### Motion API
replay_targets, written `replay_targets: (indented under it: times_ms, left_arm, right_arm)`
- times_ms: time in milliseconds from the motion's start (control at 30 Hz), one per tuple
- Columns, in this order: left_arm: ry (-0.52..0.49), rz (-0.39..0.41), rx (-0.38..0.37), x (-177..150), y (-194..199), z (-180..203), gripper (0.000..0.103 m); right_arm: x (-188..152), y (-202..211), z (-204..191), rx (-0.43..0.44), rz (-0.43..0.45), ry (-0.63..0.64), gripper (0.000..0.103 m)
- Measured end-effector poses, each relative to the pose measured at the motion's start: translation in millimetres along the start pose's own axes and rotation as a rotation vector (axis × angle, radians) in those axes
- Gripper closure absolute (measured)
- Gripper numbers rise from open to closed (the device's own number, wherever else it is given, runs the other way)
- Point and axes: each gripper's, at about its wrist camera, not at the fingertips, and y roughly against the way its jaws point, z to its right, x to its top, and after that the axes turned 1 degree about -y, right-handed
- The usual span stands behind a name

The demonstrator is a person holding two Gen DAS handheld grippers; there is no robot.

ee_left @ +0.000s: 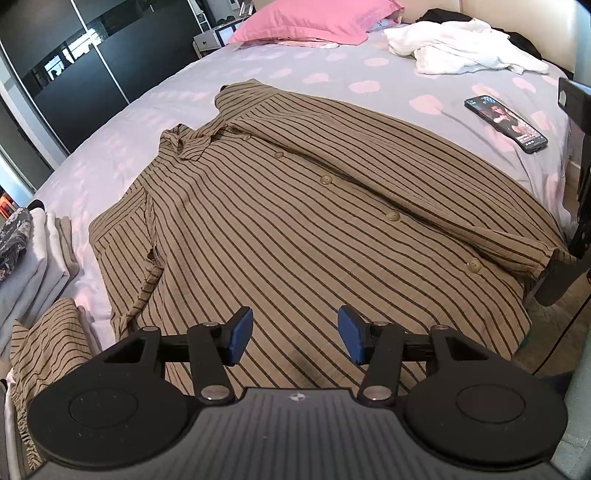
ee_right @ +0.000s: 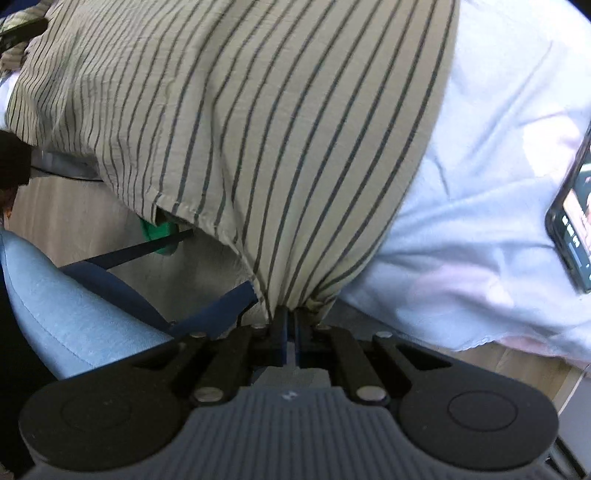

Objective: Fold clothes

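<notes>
A tan shirt with dark stripes [ee_left: 288, 206] lies front up and buttoned across the bed, collar at the far left. My left gripper [ee_left: 294, 334] is open and empty, hovering just above the shirt's near part, blue pads apart. My right gripper [ee_right: 291, 314] is shut on the striped shirt [ee_right: 258, 129], pinching a bunched edge at the bed's side. In the left wrist view the right gripper [ee_left: 576, 206] shows as a black shape at the shirt's right end.
A phone [ee_left: 506, 123] lies on the lilac sheet [ee_left: 155, 110], also in the right wrist view [ee_right: 576, 218]. White crumpled clothes [ee_left: 461, 48] and a pink pillow [ee_left: 314, 18] lie at the head. Folded clothes [ee_left: 33, 251] stack at the left. A blue chair [ee_right: 66, 306] stands beside the bed.
</notes>
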Motion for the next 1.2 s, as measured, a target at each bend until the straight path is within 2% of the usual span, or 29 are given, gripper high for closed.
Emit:
replay_targets:
  times_ms: [67,100,133,200,400,600,700,833,967,1200]
  left_arm:
    - [-0.004,-0.001,-0.002,1,0,2,0.054]
    - [-0.006,-0.001,-0.003,1,0,3,0.054]
    - [-0.008,-0.001,-0.003,0,1,3,0.054]
    - [-0.009,-0.005,-0.001,0,0,4,0.054]
    - [0.0,-0.025,0.009,-2,-2,1,0.054]
    - [-0.012,-0.028,0.011,-1,-3,2,0.054]
    - [-0.005,-0.028,0.015,-2,-4,1,0.054]
    - [0.018,-0.039,0.031,-3,-5,-5,0.054]
    - [0.068,-0.064,0.052,-7,-7,-14,0.054]
    - [0.239,-0.149,0.105,-33,-7,-35,0.053]
  right_arm:
    - [1,2,-14,-0.049,0.012,0.082,0.097]
    - [2,4,-22,-0.079,0.023,0.13,0.092]
    - [2,7,-31,-0.114,0.038,0.18,0.072]
    - [2,12,-48,-0.176,0.071,0.27,0.052]
    - [10,28,-91,-0.256,0.175,0.366,0.052]
    - [17,33,-125,-0.329,0.208,0.443,0.044]
    - [9,35,-98,-0.368,0.22,0.501,0.043]
    - [13,30,-108,-0.414,0.22,0.575,0.04]
    - [26,29,-115,-0.467,0.228,0.626,0.04]
    - [48,30,-121,-0.445,0.24,0.621,0.04]
